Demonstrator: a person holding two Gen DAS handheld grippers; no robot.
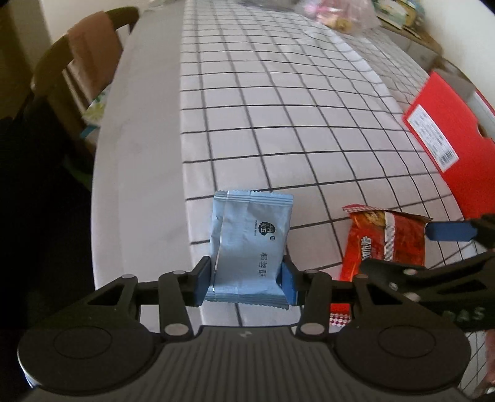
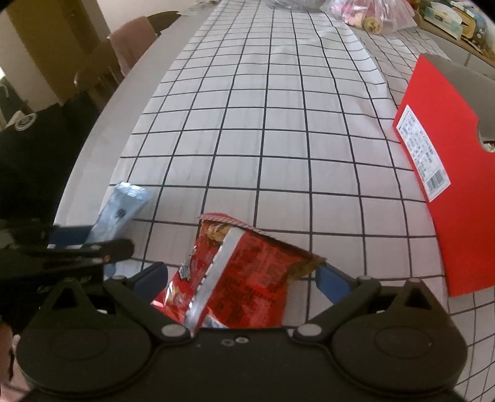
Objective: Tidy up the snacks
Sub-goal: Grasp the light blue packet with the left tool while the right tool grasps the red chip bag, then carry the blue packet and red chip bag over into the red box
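My left gripper is shut on a light blue snack packet, held upright above the table's near left part; the packet also shows in the right wrist view. My right gripper has its blue pads on both sides of a red snack packet and holds it just above the checked cloth; the packet also shows in the left wrist view. A red cardboard box with a white label stands at the right, open at the top; it also shows in the left wrist view.
A white tablecloth with a black grid covers the table. A clear bag of snacks lies at the far end. A wooden chair stands at the left edge. Boxes are stacked at the far right.
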